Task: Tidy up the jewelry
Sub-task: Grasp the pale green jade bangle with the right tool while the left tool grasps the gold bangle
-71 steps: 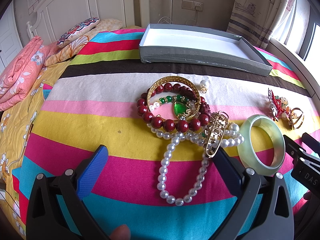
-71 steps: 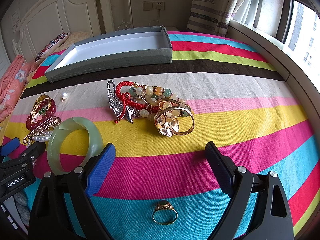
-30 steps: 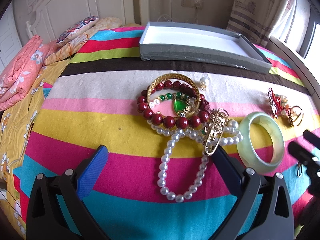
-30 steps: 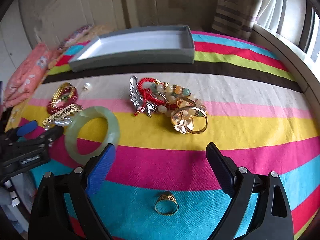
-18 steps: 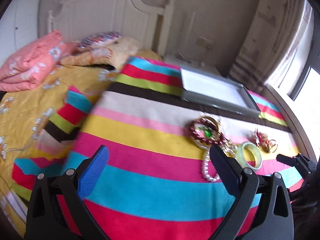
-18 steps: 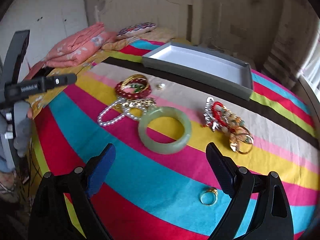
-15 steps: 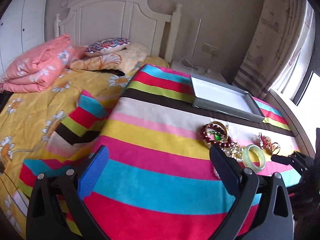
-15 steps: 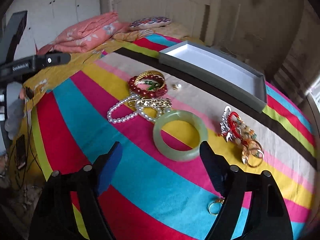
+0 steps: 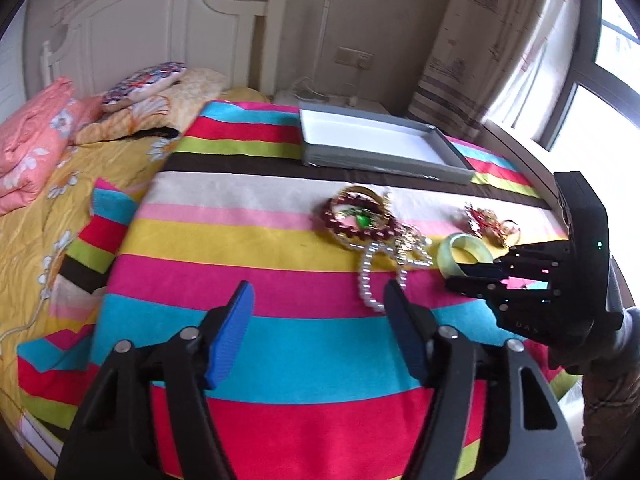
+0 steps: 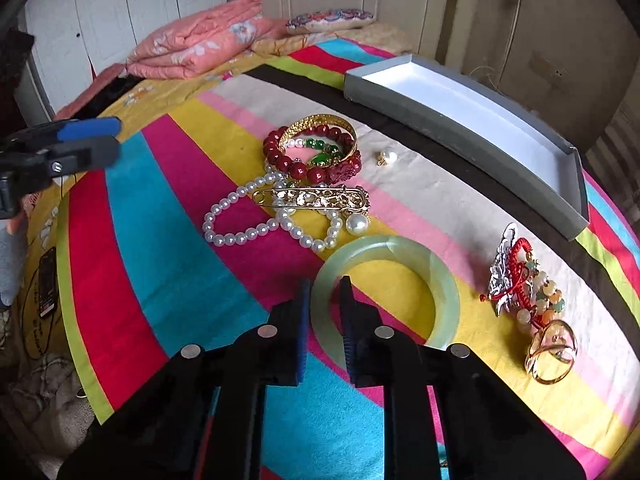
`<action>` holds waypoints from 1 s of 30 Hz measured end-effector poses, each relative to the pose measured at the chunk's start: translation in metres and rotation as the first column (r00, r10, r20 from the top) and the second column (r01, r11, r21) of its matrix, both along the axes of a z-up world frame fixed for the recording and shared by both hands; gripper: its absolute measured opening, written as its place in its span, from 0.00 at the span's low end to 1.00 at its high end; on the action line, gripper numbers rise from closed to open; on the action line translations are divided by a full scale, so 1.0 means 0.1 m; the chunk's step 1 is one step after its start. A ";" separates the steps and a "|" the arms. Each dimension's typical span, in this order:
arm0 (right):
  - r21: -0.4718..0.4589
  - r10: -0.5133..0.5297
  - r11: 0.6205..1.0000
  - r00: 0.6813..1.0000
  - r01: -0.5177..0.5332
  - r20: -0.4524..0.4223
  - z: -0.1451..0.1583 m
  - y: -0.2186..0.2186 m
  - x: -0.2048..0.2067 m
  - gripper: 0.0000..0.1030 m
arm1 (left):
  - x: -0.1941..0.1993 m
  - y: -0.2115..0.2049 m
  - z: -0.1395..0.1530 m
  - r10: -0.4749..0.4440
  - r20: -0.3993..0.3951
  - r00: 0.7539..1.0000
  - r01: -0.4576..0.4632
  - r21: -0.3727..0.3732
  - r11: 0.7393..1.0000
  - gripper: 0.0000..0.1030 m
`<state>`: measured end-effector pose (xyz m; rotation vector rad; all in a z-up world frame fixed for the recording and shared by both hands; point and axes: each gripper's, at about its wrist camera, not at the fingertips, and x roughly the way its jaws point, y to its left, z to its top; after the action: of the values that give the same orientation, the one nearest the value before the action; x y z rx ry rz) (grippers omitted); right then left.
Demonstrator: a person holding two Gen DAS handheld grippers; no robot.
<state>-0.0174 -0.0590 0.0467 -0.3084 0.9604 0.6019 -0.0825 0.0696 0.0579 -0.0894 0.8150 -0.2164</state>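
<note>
Jade bangle (image 10: 386,280) is lying flat on the striped bedspread (image 10: 168,240), just beside the pearl necklace (image 10: 256,224), and the right gripper (image 10: 325,320) is closing around its near rim, one pad inside the ring and one outside. Left gripper (image 9: 318,330) is hovering over the blanket, jaws narrowing with nothing between them. Grey box (image 10: 472,140) is sitting empty further back
</note>
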 end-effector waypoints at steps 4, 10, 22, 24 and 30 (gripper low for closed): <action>0.106 -0.083 0.991 0.996 0.078 0.041 0.06 -0.19 -0.10 0.15 | 0.21 -0.11 -0.08 -0.032 -0.049 0.998 0.030 -0.046 0.999 0.49; 0.272 -0.178 0.950 0.982 0.154 0.069 0.26 -0.54 -0.28 0.15 | 0.62 -0.25 0.03 -0.042 -0.049 0.998 0.040 -0.045 0.998 0.43; 0.378 -0.254 0.904 0.962 0.202 0.095 0.44 -0.87 -0.44 0.15 | 1.46 -0.62 -0.19 -0.125 -0.125 0.984 0.144 0.160 0.977 0.23; 0.384 -0.260 0.900 0.961 0.206 0.093 0.43 -0.89 -0.44 0.15 | 1.52 -0.64 -0.27 -0.111 -0.136 0.984 0.136 0.192 0.972 0.22; 0.396 -0.264 0.895 0.960 0.207 0.093 0.43 -0.93 -0.47 0.15 | 1.53 -0.70 -0.39 -0.123 -0.141 0.982 0.155 0.251 0.956 0.03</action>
<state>-0.0645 -0.1523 0.0897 0.1144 0.7069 0.5217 0.0704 -0.0006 0.0187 0.2054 0.9683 -0.2366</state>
